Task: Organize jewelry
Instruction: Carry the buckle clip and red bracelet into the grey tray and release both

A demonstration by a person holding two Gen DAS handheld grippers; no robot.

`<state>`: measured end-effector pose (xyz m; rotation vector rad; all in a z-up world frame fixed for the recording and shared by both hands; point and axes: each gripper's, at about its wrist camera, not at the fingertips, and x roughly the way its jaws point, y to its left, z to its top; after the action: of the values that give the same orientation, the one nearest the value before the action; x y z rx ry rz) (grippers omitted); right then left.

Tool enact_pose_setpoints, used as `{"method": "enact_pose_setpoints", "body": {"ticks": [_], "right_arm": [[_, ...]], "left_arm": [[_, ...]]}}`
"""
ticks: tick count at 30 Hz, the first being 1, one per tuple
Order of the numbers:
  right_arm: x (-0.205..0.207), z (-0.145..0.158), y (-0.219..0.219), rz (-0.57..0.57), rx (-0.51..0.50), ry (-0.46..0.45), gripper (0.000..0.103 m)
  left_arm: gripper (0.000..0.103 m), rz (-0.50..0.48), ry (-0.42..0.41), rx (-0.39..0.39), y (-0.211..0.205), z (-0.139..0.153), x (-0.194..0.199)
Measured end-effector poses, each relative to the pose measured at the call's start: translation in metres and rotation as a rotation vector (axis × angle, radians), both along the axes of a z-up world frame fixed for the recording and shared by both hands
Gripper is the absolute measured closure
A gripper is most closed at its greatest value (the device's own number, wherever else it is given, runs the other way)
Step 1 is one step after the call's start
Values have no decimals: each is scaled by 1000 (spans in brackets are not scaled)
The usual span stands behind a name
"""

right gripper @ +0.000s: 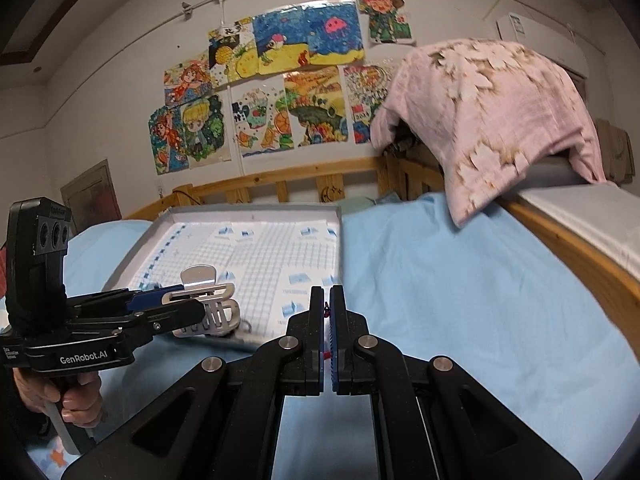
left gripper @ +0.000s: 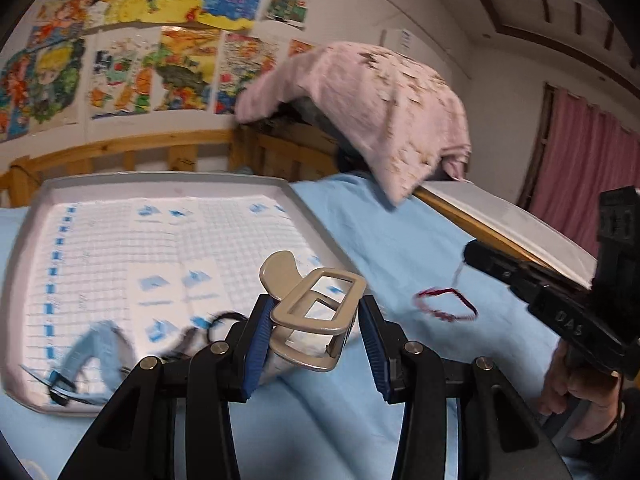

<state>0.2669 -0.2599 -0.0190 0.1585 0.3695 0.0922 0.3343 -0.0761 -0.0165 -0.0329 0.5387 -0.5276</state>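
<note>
Tray (left gripper: 298,196) on bedsheet (left gripper: 400,240), left of bracelet (left gripper: 444,304); hair tie (left gripper: 86,354) inside tray at near left corner; hair claw (left gripper: 316,316) over tray's near right edge; pillow (left gripper: 372,108) behind, on bed rail (left gripper: 120,152)

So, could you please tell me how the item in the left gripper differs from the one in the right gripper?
The left gripper holds a hair claw clip: rigid, silvery-beige, bulky enough to keep its jaws wide apart. The right gripper pinches a red string bracelet: thin and limp, dangling in a loop, with the jaws nearly together. The clip hangs at the tray edge, the bracelet over the blue sheet. Both are held aloft.
</note>
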Motion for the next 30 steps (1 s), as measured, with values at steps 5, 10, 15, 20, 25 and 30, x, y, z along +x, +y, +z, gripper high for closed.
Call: {"method": "enact_pose_setpoints", "body": {"ticks": [5, 10, 15, 20, 25, 30], "right_arm": [[18, 17, 13, 26, -18, -43, 101], [39, 27, 34, 74, -26, -76, 101], [67, 7, 51, 110, -6, -19, 101], [81, -15, 59, 134, -12, 52, 101], [86, -27, 55, 140, 18, 107, 100], [89, -33, 53, 139, 20, 144, 100]], "left_arm": [[62, 110, 16, 15, 19, 2, 18], [62, 173, 48, 34, 35, -5, 31], [62, 181, 74, 57, 40, -13, 41], [61, 193, 103, 69, 41, -18, 49], [61, 210, 135, 30, 46, -24, 50], [34, 212, 89, 13, 44, -20, 41]]}}
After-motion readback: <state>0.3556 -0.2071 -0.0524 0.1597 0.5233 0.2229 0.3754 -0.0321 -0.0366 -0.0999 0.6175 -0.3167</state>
